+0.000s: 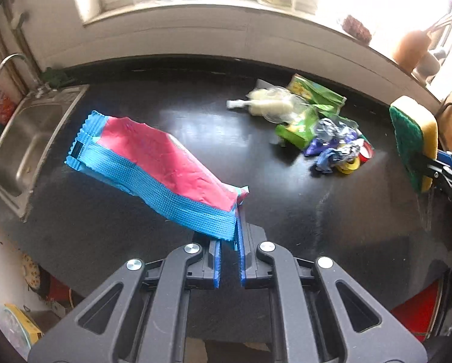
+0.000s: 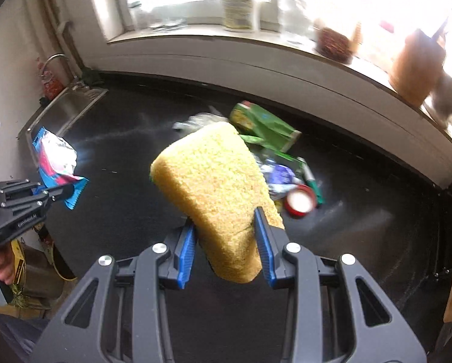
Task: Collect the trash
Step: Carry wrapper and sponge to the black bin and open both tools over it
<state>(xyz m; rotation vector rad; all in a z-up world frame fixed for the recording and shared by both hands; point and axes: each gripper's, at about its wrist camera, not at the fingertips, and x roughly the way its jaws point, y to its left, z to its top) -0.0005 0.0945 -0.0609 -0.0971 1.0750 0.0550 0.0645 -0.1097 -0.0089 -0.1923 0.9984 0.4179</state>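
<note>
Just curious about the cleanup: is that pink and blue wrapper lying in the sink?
No, the left tongs hold the pink and blue wrapper above the dark counter.

Each camera sat just behind its own claw and looked forward and down over the dark table (image 1: 141, 272) toward the window wall. The left view (image 1: 229, 239) caught the right claw at its right edge; the right view (image 2: 224, 233) caught the left claw at its left. Both shared the sink (image 1: 23, 139) and the trash pile (image 2: 274, 157).

Left hand-held gripper (image 1: 229, 251): dark grey plastic linkage arms, triangular cut-outs, round silver screws, ribbed blue finger pads (image 1: 217, 260). Right hand-held gripper (image 2: 226, 249): identical build. Bare-skinned hand (image 2: 0, 264) visible.
</note>
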